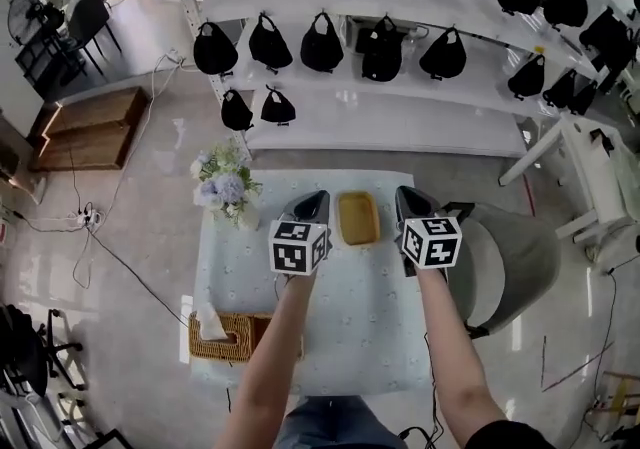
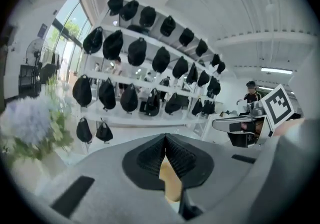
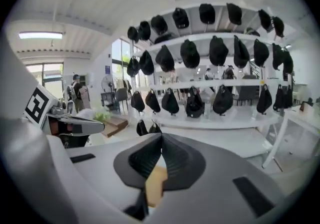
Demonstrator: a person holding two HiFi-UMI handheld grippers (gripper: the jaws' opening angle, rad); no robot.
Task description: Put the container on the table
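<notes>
Container (image 1: 358, 218), a shallow tan rectangular tray, lies flat on the table (image 1: 370, 327) toward its 12 o'clock edge, about midway across, and nothing touches it in the head view. Beyond that edge, at 12 o'clock, stands the biggest thing in sight, a white shelving rack (image 1: 400, 117) hung with rows of black caps (image 1: 322, 44). The table, under a pale patterned cloth, fills the middle of the view, and a grey chair (image 1: 510, 262) sits against its 3 o'clock side. A wicker basket (image 1: 225, 339) rests at the 7 o'clock corner and a bunch of pale flowers (image 1: 225, 185) at the 10 o'clock corner. The left gripper (image 1: 312, 202) is just beside the container at its 9 o'clock, the right gripper (image 1: 412, 199) at its 3 o'clock, both pointing toward 12. In each gripper view the jaws meet at their tips with nothing clamped between them; only a sliver of tan shows through the gap lower down. Judging from this, the placing looks done: the tray is down and let go, and what is left is to draw both grippers away.
</notes>
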